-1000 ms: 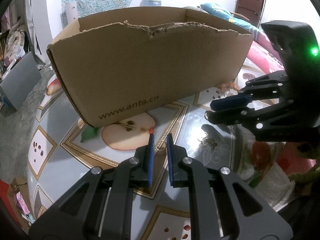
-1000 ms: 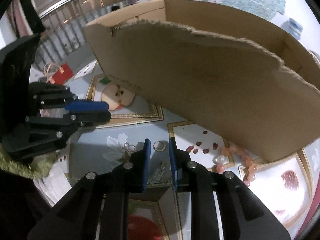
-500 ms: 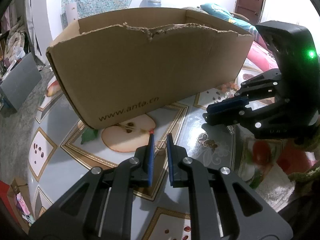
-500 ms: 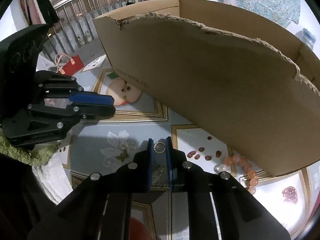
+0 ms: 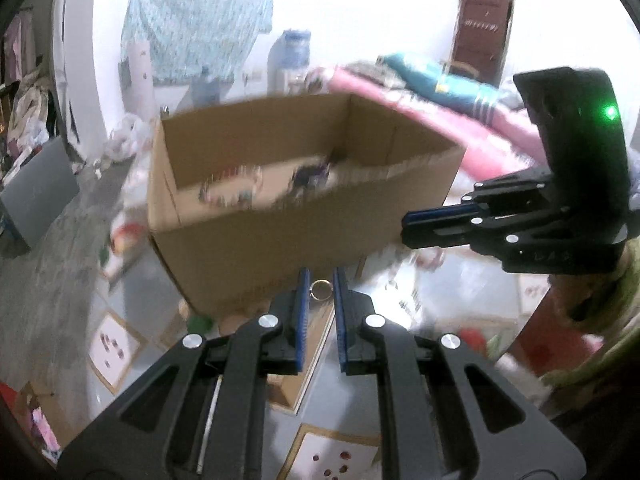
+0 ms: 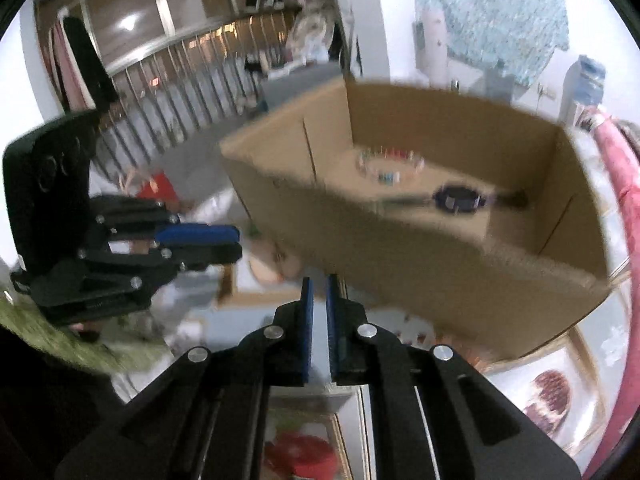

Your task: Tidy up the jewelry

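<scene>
My left gripper (image 5: 320, 290) is shut on a small gold ring (image 5: 321, 290) and holds it in the air in front of the open cardboard box (image 5: 280, 240). My right gripper (image 6: 318, 292) is nearly shut; no ring shows between its pads, so I cannot tell whether it holds one. It is raised near the box's (image 6: 440, 264) front wall. Inside the box lie a beaded bracelet (image 6: 390, 164) and a dark watch (image 6: 458, 199). Each gripper shows in the other's view, the right one (image 5: 412, 226) and the left one (image 6: 232, 242).
The table (image 6: 592, 356) has a fruit-patterned cloth. A pink blanket (image 5: 420, 96) lies behind the box at the right. A railing (image 6: 180, 76) and hanging clothes stand beyond the table. A red bag (image 6: 160, 188) sits on the floor.
Both grippers have risen from the table top to the height of the box rim. The left one lifted the gold ring with it. The right jaws closed further; its ring is out of sight.
</scene>
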{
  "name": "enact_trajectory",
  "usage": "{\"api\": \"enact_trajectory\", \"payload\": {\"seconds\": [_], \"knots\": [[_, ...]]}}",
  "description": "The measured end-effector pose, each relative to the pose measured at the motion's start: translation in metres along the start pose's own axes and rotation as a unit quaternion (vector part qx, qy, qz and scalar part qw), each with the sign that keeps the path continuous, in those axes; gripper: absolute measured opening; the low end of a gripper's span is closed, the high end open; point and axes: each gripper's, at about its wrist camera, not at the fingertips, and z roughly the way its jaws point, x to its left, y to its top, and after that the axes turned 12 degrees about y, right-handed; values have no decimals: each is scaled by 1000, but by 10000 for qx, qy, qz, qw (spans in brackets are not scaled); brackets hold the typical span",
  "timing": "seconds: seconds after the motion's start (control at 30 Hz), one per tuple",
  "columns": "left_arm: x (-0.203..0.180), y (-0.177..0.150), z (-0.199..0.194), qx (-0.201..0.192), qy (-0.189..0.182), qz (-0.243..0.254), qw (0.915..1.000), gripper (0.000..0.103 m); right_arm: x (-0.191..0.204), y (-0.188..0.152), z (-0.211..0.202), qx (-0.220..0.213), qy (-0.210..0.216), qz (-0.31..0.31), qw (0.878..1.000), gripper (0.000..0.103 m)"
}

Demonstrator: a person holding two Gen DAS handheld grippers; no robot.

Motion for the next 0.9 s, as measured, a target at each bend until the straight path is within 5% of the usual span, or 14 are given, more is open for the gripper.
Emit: {"api": "enact_trajectory", "payload": {"seconds": [0.33, 0.63, 0.9], "knots": [[10, 52, -9, -581, -164, 12, 9982, 11, -7, 30, -38, -734, -197, 68, 9971, 7], [9, 20, 9, 5, -221, -249, 9994, 11, -37, -28, 17, 543, -266, 669, 9959, 13], [11, -6, 26, 452, -215, -458, 9977, 11, -43, -47, 46, 1032, -350, 820, 9907, 14]]}}
